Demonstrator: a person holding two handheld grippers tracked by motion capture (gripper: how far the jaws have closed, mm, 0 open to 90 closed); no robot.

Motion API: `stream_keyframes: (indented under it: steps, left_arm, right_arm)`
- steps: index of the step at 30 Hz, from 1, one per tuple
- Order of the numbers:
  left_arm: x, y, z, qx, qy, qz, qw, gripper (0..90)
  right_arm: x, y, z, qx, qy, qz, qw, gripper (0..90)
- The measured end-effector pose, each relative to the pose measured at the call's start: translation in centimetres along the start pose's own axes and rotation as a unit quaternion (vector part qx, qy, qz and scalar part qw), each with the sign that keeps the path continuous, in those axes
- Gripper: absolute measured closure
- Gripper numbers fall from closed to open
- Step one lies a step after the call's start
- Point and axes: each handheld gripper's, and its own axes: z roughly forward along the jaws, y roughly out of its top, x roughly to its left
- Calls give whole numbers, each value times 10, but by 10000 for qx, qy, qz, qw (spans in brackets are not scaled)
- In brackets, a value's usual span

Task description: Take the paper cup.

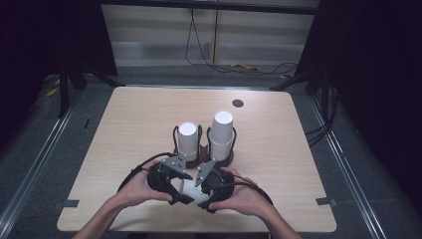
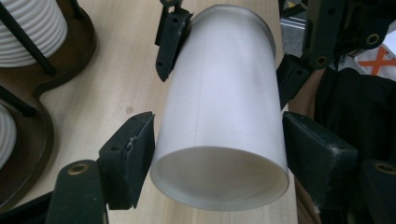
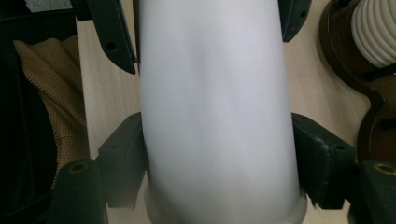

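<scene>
A white paper cup (image 1: pixel 191 189) lies level just above the wooden table (image 1: pixel 278 149), near its front edge, held between both hands. My left gripper (image 2: pixel 217 140) has its pads against the cup's sides close to the open mouth (image 2: pixel 219 179), which faces that camera. My right gripper (image 3: pixel 217 149) is shut on the other end of the same cup (image 3: pixel 217 93), its pads pressing both sides. In the high view the left gripper (image 1: pixel 184 195) and the right gripper (image 1: pixel 200 195) meet tip to tip over the cup.
A dark wooden holder (image 1: pixel 204 158) with thin black uprights stands just beyond the hands. It carries two stacks of white cups, a shorter one (image 1: pixel 188 140) on the left and a taller one (image 1: pixel 221 133) on the right. A small round hole (image 1: pixel 238 103) sits near the table's far edge.
</scene>
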Motion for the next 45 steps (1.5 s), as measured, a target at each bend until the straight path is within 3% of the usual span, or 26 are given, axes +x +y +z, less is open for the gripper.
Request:
stream_keyframes:
  steps: [3,9,10,11,15,19,22,24,25,28,29,37,45]
  left_arm:
    - [0,0,0,83,-53,11,10000,301]
    - [1,-3,-1,62,-25,-47,10000,326]
    - [1,-2,-2,184,2,31,9998,329]
    - [0,-3,0,72,7,19,10000,336]
    - [-1,-3,0,105,1,20,9999,339]
    - [-2,-3,-2,59,-3,47,10000,342]
    - [-2,-3,-5,88,50,32,9999,342]
    - [-2,-4,-5,-34,42,21,10000,342]
    - [-2,-4,-7,32,91,25,10000,342]
    - [-3,-5,-11,-30,177,46,9998,341]
    - [-2,-7,-12,-84,152,53,9998,341]
    - [0,-12,-14,-248,222,-8,9994,340]
    - [2,-17,-16,-404,318,-122,9986,339]
  right_arm:
    - [-1,1,2,-48,19,-90,9999,269]
    - [0,1,5,-47,35,-42,10000,268]
    - [0,1,5,-71,41,-48,10000,266]
    - [0,0,7,-109,62,-24,9999,261]
    - [0,-2,8,-189,72,-53,9998,249]
    - [-1,-7,6,-485,72,-81,9988,225]
    - [-3,-10,2,-691,69,64,9976,185]
    - [-4,-13,-1,-774,84,168,9968,168]
    - [-5,-16,-3,-937,60,226,9953,166]
    - [-7,-20,-5,-1080,5,317,9936,157]
    - [-8,-24,-7,-1249,12,442,9912,156]
    - [-11,-32,-13,-1494,-17,622,9868,148]
    - [-13,-41,-19,-1832,-77,883,9791,147]
